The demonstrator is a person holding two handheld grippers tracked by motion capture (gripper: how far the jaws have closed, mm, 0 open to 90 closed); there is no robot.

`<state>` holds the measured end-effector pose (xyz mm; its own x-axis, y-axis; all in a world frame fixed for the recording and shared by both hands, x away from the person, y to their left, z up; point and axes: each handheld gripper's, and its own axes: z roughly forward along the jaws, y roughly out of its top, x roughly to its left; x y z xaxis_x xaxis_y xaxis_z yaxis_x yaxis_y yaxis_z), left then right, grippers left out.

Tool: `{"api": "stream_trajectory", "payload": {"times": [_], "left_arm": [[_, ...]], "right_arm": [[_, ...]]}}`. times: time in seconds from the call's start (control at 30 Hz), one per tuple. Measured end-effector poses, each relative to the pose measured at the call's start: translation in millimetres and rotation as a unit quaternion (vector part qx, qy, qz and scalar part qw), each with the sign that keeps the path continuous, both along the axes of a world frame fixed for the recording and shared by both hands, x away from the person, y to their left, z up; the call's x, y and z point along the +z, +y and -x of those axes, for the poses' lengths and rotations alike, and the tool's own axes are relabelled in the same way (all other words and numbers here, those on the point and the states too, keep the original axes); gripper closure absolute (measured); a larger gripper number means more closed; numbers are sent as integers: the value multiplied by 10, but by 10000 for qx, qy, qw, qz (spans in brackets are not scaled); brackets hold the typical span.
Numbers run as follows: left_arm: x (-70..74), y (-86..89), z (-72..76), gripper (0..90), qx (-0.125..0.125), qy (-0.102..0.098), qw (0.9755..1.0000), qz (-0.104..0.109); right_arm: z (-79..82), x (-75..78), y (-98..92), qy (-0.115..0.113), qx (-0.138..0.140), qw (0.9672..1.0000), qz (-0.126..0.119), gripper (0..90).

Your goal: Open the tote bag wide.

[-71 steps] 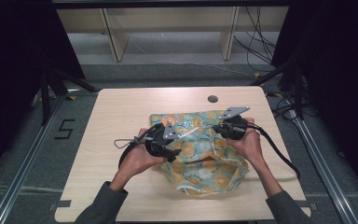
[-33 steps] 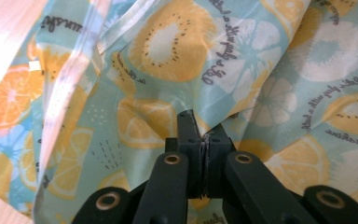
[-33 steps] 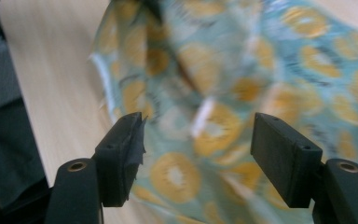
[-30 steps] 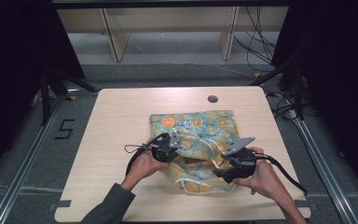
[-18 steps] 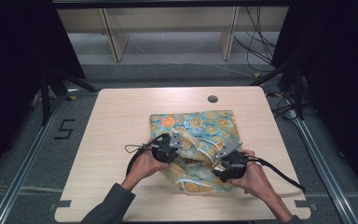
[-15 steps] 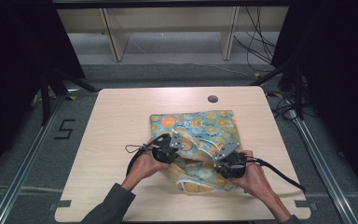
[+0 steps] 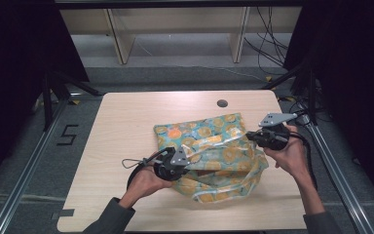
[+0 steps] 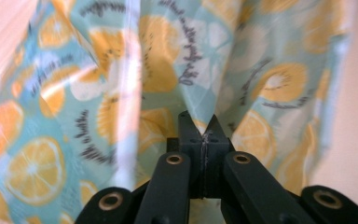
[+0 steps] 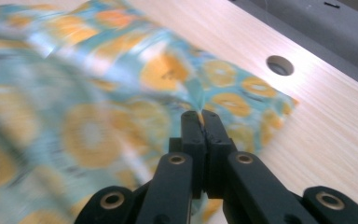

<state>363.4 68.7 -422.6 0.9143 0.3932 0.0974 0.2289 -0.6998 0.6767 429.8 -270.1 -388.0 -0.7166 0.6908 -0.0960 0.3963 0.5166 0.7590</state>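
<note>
Teal plastic sheet printed with orange citrus slices (image 7: 214, 146) lies crumpled on the pale wooden counter (image 7: 126, 122), near the round hole (image 7: 222, 103). At the sheet's left edge, the left tool (image 7: 187, 158) is clenched on it. At its right edge, the right tool (image 7: 249, 136), jaws just closed, pinches it too.

Counted 1 printed bag (image 7: 214, 146) on 1 table (image 7: 126, 126), 2 grippers: left gripper (image 7: 181, 163) at bag's near-left edge, right gripper (image 7: 251, 137) at its right edge; 1 hole (image 7: 222, 103) beyond bag.
</note>
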Motion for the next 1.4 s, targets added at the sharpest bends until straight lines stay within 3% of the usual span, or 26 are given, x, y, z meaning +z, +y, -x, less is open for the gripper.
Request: {"api": "stream_trajectory", "payload": {"times": [0.03,0.07,0.13,0.17,0.3,0.33,0.37,0.4,0.5,0.57,0.67,0.7,0.73,0.8,0.87,0.9,0.93,0.97,1.03,1.07,1.1,1.13,1.3,1.33,1.37,1.4], "left_arm": [[0,0,0,896,0,0,10000,0],[111,69,46,896,-60,57,9996,259],[170,100,55,896,-85,77,9993,343],[280,158,17,896,39,43,9985,544],[358,202,-122,895,216,109,9969,742],[352,207,-288,895,227,374,9969,648],[352,207,-288,895,227,374,9969,648],[357,212,-435,895,206,498,9982,277],[370,213,-564,895,209,518,9983,154],[379,199,-705,895,372,607,9974,48],[372,175,-781,895,418,642,9971,38],[372,163,-821,895,418,636,9971,-23],[369,149,-867,895,512,680,9964,-3],[386,142,-981,894,599,688,9958,-22],[380,131,-1010,894,738,713,9947,75],[383,139,-1052,894,739,724,9946,16],[379,151,-1112,893,784,784,9938,2],[379,151,-1112,893,784,784,9938,2],[354,161,-1153,893,842,844,9929,48],[328,178,-1192,893,905,890,9919,42],[328,178,-1192,893,905,890,9919,42],[306,184,-1219,893,1048,933,9900,135],[295,214,-1263,892,1064,955,9897,43],[284,219,-1271,891,1074,978,9894,80],[281,226,-1275,890,1083,976,9893,59],[265,232,-1279,889,1095,979,9891,82]], "right_arm": [[0,0,0,0,0,10000,0,900],[-105,-50,12,201,-48,9998,23,900],[-134,-71,27,311,-43,9995,72,900],[-252,-162,83,305,-21,9995,97,900],[-400,-296,172,473,1,9988,147,900],[-430,-346,202,558,-42,9983,173,900],[-430,-346,202,558,-42,9983,173,900],[-483,-427,230,661,-96,9973,309,900],[-541,-507,217,711,-146,9968,344,900],[-578,-533,169,789,-209,9959,379,897],[-607,-565,135,801,-342,9958,263,876],[-626,-586,107,837,-381,9956,205,818],[-624,-613,60,841,-491,9949,263,691],[-549,-539,51,907,-592,9937,276,617],[-506,-482,45,778,-547,9954,151,584],[-443,-400,32,662,-540,9963,78,562],[-281,-189,18,604,-434,9969,-239,512],[-281,-189,18,604,-434,9969,-239,512],[-105,-36,43,582,-197,9974,-376,490],[48,28,121,655,197,9973,-275,477],[48,28,121,655,197,9973,-275,477],[151,7,235,697,505,9961,-182,471],[219,-194,514,847,702,9936,253,442],[231,-250,583,1023,629,9918,442,443],[217,-316,628,1005,623,9906,694,473],[194,-401,673,907,706,9867,1153,730]]}}
